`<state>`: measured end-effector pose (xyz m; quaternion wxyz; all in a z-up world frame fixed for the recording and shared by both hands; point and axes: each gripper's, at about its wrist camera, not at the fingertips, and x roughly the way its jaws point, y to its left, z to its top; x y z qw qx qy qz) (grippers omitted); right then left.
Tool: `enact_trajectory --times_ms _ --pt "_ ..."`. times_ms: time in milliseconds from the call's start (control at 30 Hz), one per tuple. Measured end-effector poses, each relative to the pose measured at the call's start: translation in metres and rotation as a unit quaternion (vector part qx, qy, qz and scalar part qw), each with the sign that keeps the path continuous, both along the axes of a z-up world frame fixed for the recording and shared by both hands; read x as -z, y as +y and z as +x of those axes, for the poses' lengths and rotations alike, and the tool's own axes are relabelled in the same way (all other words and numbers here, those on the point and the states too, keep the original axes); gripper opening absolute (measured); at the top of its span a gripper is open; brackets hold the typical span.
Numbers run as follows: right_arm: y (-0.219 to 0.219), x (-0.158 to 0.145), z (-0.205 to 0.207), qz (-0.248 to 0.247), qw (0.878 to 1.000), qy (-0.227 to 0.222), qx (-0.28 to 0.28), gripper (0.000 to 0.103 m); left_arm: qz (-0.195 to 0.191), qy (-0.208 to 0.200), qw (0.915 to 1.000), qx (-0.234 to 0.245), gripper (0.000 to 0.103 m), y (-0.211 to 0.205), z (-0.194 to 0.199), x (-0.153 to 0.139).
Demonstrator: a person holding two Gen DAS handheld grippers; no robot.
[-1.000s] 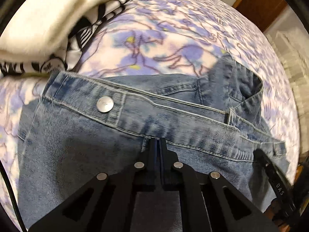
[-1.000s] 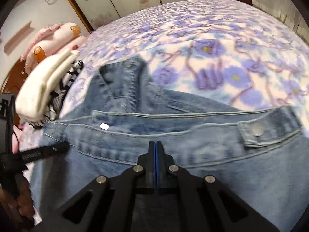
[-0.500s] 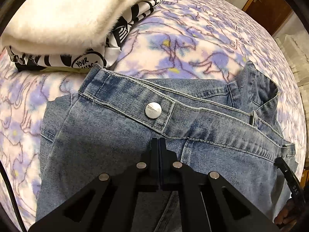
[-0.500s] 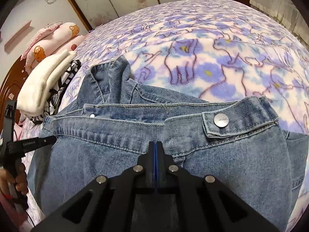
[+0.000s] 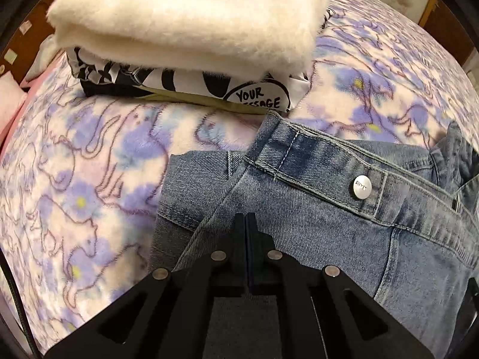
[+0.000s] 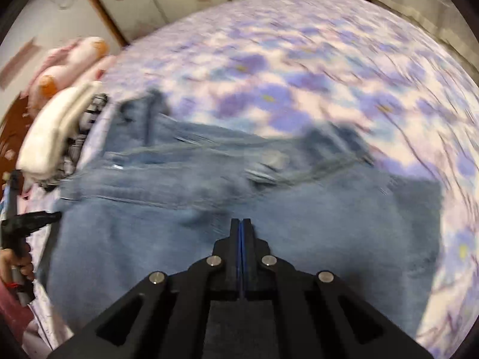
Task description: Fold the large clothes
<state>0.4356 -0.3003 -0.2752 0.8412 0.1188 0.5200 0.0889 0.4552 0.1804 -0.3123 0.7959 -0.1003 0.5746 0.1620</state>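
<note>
Your left gripper [image 5: 246,224] and right gripper [image 6: 240,230] are both clenched on the jeans [image 5: 329,224], which lie on the floral blanket [image 5: 74,179]. Waistband runs left-right, farthest from you, near the folded stack [image 5: 185,30].

The left gripper [image 5: 246,224] has its two black fingers pressed together on the denim of the blue jeans [image 5: 314,224], just below the waistband. A silver button [image 5: 362,187] sits on the waistband to the right of the fingers. The jeans lie on a purple floral blanket [image 5: 74,179]. Beyond the waistband's corner rests a folded cream fleece [image 5: 185,18], stacked on a black-and-white printed garment [image 5: 167,80] reading "YOUR".
</note>
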Motion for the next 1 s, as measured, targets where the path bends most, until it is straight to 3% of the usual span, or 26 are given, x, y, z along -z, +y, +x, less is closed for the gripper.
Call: enact_trajectory --times_ms 67,133,233,333,433,833,867,933,1000 --pt "-0.007 -0.001 -0.003 -0.007 1.000 -0.004 0.008 0.000 0.008 0.002 1.0000 0.003 0.001 -0.005 0.001 0.000" --pt "-0.014 -0.001 -0.005 -0.060 0.998 -0.006 0.022 0.000 0.011 0.004 0.9999 0.004 0.001 -0.005 0.003 0.002" --pt "-0.039 0.001 -0.011 -0.083 0.994 0.002 0.069 0.000 0.012 0.006 0.9999 0.003 0.001 -0.010 0.009 0.002" --pt "-0.055 -0.001 -0.015 -0.073 0.994 0.002 0.082 0.000 0.017 0.010 0.9998 0.006 0.001 -0.028 0.018 0.003" --pt "-0.046 -0.001 -0.016 -0.112 0.991 -0.001 0.069 0.000 0.024 0.012 0.9996 0.009 0.001 -0.033 0.021 0.002" --pt "-0.044 -0.013 -0.020 -0.136 0.986 -0.001 0.100 0.000 0.037 0.016 0.9992 0.001 0.001 -0.029 0.014 -0.007" --pt "-0.042 -0.015 -0.021 -0.149 0.984 -0.001 0.098 0.000 0.033 0.016 0.9993 -0.001 0.001 -0.027 0.012 -0.008" --pt "-0.044 -0.016 -0.024 -0.223 0.967 0.013 0.121 0.000 0.030 0.016 0.9994 -0.002 0.001 -0.025 0.009 -0.010" --pt "-0.058 -0.022 -0.031 -0.208 0.966 0.018 0.151 0.000 0.056 0.019 0.9983 0.003 0.001 -0.026 0.006 -0.016"
